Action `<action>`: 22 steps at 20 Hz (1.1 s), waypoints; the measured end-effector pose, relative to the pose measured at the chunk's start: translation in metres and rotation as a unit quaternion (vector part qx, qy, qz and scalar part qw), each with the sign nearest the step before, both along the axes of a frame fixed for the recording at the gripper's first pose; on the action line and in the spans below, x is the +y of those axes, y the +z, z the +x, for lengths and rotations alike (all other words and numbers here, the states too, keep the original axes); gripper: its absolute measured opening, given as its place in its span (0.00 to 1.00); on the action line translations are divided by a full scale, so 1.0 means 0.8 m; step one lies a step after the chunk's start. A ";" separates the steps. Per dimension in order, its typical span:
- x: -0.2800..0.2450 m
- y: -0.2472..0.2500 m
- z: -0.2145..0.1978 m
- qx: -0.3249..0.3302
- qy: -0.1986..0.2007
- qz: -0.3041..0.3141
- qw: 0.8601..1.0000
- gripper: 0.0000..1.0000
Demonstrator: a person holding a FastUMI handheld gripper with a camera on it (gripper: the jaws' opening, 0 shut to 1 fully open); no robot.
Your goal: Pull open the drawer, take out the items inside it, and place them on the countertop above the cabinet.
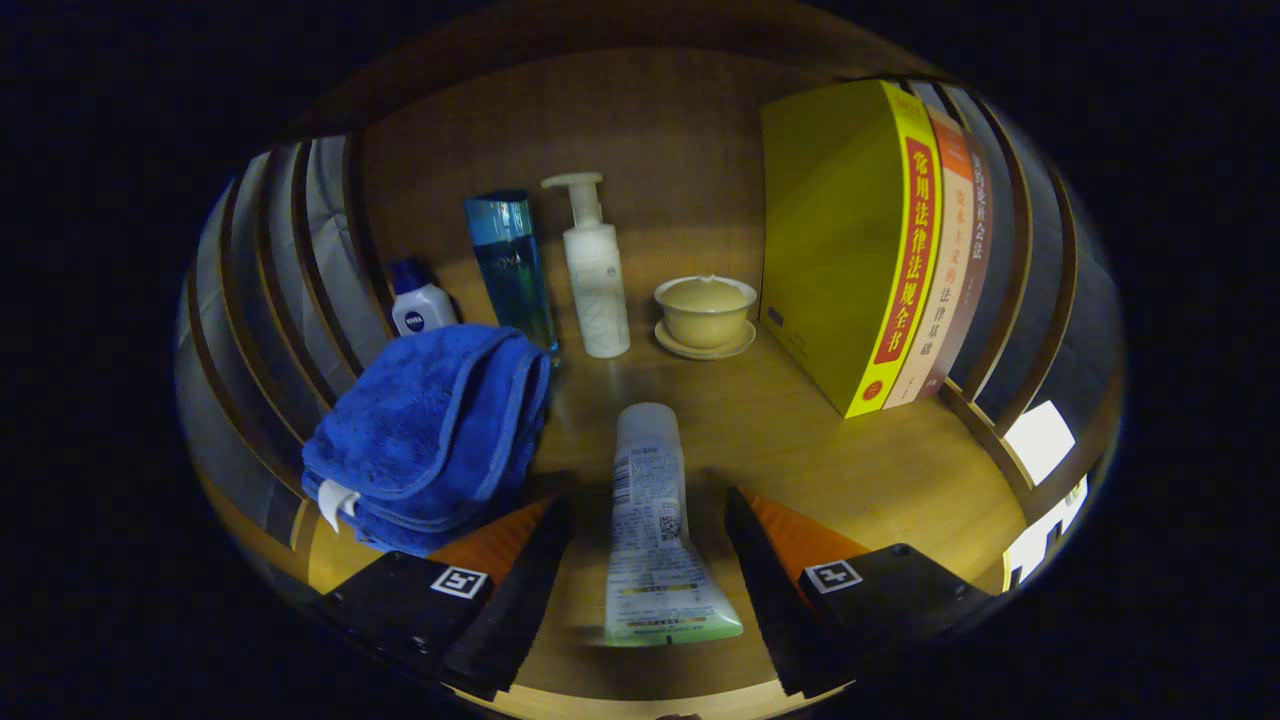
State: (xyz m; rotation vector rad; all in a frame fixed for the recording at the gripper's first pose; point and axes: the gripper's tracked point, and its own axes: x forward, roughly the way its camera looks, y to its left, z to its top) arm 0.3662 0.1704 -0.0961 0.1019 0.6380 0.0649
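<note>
My gripper (648, 570) hangs spread wide over the desk (790, 440), the tube (655, 530) lying loose between its fingers, touching neither. Books (860, 250) stand along the right edge, the blue towel (430, 440) by the left. Backing out crooked, I could knock the tube askew or catch the towel.

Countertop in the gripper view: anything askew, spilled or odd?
Nothing spilled or damaged. Only the tube lies flat on the countertop, between the open fingers, untouched; pump bottle, blue bottle, lidded cup and books stand upright. The blue towel is folded.
</note>
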 end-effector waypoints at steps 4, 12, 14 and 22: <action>0.000 0.045 -0.028 -0.034 0.010 0.023 0.999 0.99; -0.019 0.163 -0.125 -0.177 0.020 0.044 0.983 0.98; -0.031 0.199 -0.166 -0.246 0.027 0.023 0.969 0.99; -0.069 0.175 -0.364 -0.348 -0.011 -0.018 0.937 0.99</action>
